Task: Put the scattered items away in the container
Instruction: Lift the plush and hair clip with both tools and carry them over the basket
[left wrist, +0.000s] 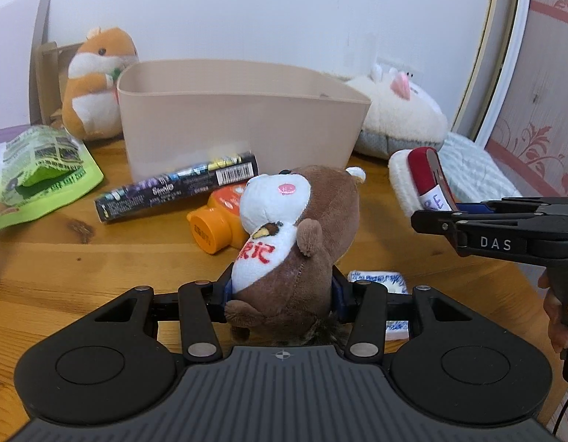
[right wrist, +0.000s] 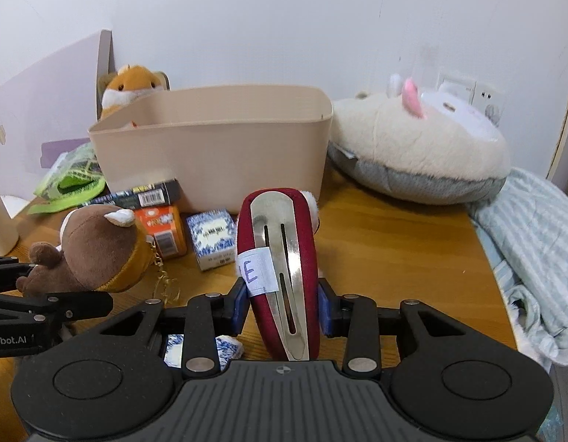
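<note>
The beige container (left wrist: 243, 125) hides its own inside from both views; only the far inner wall shows. Behind the container, the orange hamster plush (right wrist: 131, 86) shows just its head in the right wrist view. The dark printed box (left wrist: 177, 188) in front of the container has lettering too small to read. A blue-patterned packet (right wrist: 203, 350) lies mostly hidden under the right tool (right wrist: 282, 304). The green pouch (left wrist: 37, 173), left of the container, is cut by the picture's edge.

The beige container (right wrist: 210, 158) stands open-topped, with clear air above its rim. Hard against its front wall lie a dark box (left wrist: 177, 186) and an orange bottle (left wrist: 217, 221) (crowding that side). To its right a cream plush (right wrist: 416, 151) blocks, then bare desk (right wrist: 394, 243).
</note>
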Motion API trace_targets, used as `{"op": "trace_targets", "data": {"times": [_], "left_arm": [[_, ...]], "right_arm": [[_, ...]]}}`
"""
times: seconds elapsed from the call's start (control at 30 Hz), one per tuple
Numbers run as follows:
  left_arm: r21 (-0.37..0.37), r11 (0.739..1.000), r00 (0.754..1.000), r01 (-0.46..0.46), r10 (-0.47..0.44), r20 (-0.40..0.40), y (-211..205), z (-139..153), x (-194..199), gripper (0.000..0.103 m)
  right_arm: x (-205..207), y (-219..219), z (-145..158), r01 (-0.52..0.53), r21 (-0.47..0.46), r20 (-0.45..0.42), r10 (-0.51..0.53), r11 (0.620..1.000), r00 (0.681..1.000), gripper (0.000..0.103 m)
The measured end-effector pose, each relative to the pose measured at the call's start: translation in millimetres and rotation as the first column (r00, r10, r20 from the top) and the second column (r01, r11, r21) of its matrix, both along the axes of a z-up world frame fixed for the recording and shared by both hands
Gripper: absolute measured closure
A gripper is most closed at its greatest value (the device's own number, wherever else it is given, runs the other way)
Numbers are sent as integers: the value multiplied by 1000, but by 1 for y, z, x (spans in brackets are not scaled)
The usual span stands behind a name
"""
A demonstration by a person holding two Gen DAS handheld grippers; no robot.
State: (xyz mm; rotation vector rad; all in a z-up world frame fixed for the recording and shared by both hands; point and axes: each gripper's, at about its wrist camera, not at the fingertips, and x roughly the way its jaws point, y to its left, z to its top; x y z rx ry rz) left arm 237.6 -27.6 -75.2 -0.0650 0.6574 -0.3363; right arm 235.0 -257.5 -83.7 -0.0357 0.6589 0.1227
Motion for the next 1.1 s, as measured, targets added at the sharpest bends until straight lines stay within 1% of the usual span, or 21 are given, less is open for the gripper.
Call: {"op": "trace_targets", "data": {"times": [0.2,0.4,0.53,0.67,0.77,0.93,1.1], "left_arm": [[-13,1000,999,-10,11,43,6,18,-9,55],[-22,1000,995,-22,24,94,14,44,-13,55],[-38,998,990,-45,50,134,22,61,-11,54],[-45,997,984,-66,73,160,29,78,-3,55],[-64,995,979,-73,84,184,32,92,3,54],[-50,995,969,-81,91,230,27,113,21,55],[-47,995,963,-93,102,249,24,127,47,54]], "right_arm": [[-9,3,17,-6,-9,46,6,1000,999,68],[-12,7,34,-16,-28,87,18,999,996,68],[-9,8,48,-22,-43,115,27,999,993,68],[-5,9,63,-26,-55,147,34,998,988,68],[-1,10,74,-24,-60,175,34,998,984,68],[12,7,88,-23,-41,205,31,999,978,68],[30,7,97,-21,-27,227,27,999,974,68]]}}
